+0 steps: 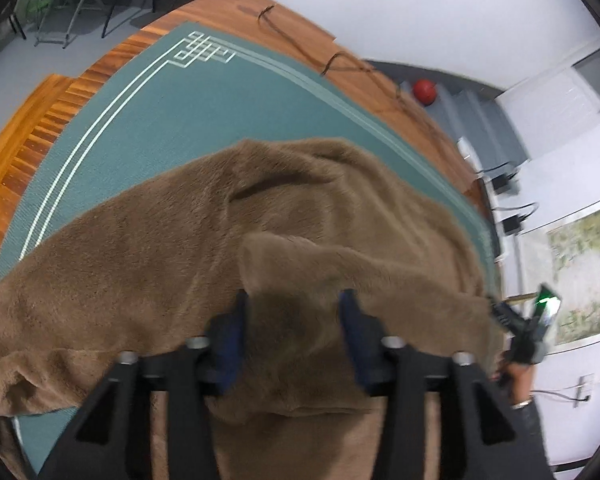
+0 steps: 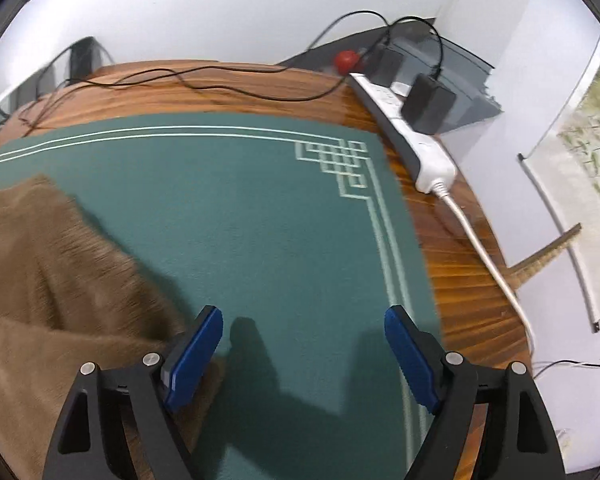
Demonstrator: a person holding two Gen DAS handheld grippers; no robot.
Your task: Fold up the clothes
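Brown fleece garment (image 1: 172, 248), plush and fuzzy, lies rumpled over the teal mat (image 1: 148, 120) across the lower half of the left wrist view, one flap folded over in the middle. No readable labels or writing anywhere. Left gripper (image 1: 294, 312) has its jaws apart with a hump of fleece between them, pads not pinching it. Right gripper (image 2: 304, 332) is wide open over bare mat, fleece at lower left. A white power strip (image 2: 420, 148) sits upper right on the wooden table (image 2: 460, 264).

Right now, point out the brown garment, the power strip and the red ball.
garment (image 1: 148, 256): left wrist view, flat middle.
power strip (image 2: 432, 152): right wrist view, white end.
red ball (image 1: 424, 91): left wrist view, centre.
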